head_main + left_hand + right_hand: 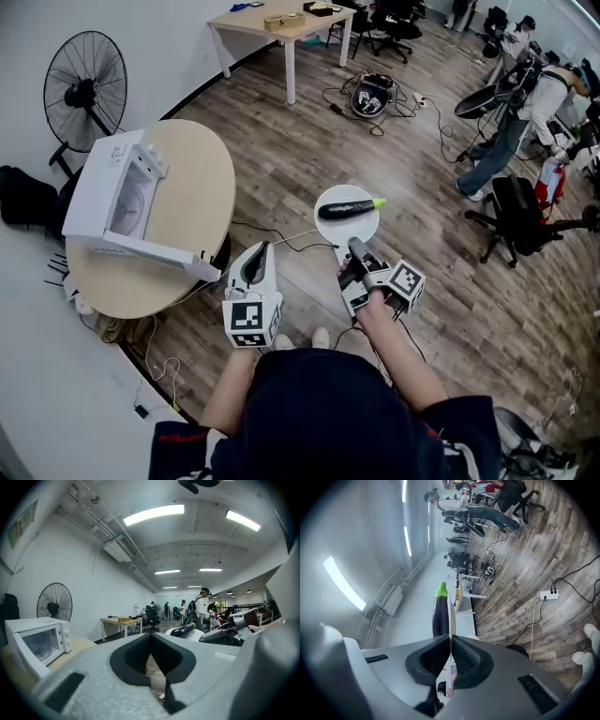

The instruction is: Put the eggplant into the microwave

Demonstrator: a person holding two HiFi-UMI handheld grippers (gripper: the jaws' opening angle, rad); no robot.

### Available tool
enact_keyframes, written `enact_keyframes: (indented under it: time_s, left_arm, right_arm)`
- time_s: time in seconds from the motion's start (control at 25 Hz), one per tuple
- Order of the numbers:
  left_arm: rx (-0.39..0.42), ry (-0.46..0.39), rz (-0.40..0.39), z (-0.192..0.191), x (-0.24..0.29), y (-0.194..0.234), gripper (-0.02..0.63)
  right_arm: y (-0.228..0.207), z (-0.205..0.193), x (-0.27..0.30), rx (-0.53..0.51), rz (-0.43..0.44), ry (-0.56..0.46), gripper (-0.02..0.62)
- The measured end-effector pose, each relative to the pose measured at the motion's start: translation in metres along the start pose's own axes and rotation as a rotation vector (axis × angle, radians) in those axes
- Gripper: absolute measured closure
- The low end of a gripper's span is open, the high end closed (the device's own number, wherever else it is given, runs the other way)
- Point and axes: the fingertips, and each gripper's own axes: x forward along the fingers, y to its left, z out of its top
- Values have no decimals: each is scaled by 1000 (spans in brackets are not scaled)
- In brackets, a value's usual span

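Observation:
A dark purple eggplant point(349, 207) with a green stem lies on a white plate point(330, 225). My right gripper point(357, 249) is shut on the plate's near rim and holds it above the wood floor. In the right gripper view the thin plate edge point(451, 616) runs between the closed jaws, with the eggplant point(439, 613) beyond them. My left gripper point(257, 255) is shut and holds nothing, left of the plate. The white microwave point(114, 197) stands on a round wooden table point(192, 187) at the left, its door open. The left gripper view shows the microwave point(35, 641) and eggplant point(183, 630).
A black standing fan point(84, 94) stands behind the microwave. A wooden desk point(281, 26) is at the back. Cables point(375, 98) trail over the floor. A black office chair point(523, 217) and a person point(511, 122) are at the right.

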Motion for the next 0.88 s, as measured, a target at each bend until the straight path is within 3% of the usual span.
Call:
enact_keyframes:
  time_s: [0.44,0.88]
  left_arm:
    - [-3,39,91,-21,7,-15,591]
    - [-44,68,151,-31,38,21,591]
  right_arm:
    - [-20,17,22,31,-4,108,574]
    - [-29,18,78,29,-27,173,574]
